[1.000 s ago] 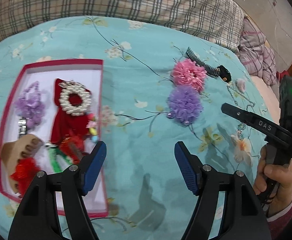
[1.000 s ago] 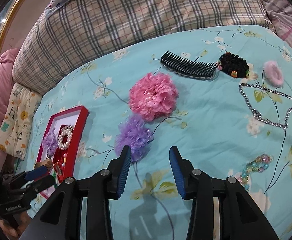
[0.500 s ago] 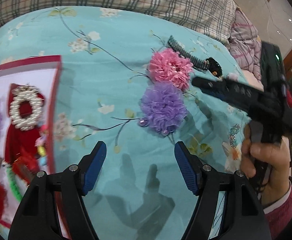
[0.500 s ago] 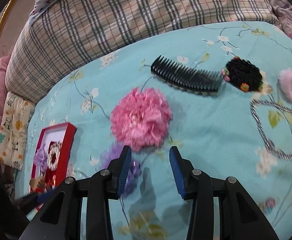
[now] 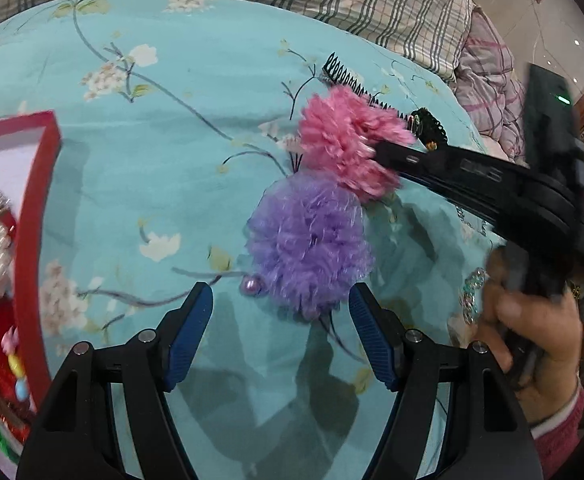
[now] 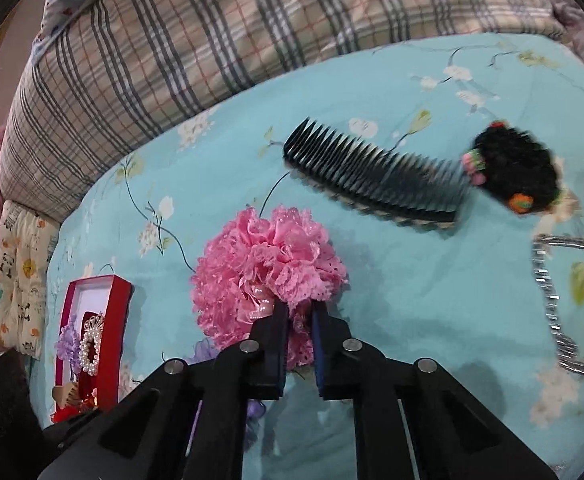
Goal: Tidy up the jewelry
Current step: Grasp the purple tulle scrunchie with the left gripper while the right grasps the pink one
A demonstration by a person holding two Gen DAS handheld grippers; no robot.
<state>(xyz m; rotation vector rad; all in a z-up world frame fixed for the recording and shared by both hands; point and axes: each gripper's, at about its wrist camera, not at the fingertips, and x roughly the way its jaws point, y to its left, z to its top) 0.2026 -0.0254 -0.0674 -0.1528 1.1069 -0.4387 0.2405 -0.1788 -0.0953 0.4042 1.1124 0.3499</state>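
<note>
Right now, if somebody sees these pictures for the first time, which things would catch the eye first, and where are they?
The pink lace flower at mid-bedspread, pinched at its near edge by the shut right gripper. Just beside it lies the purple flower, in front of the open left gripper. The red box sits far left.

Right hand-held gripper (image 6: 299, 312) just clamped.

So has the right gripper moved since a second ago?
Yes. The right gripper has come forward toward the black comb, and its jaws have just been closing on the near edge of the pink flower.
</note>
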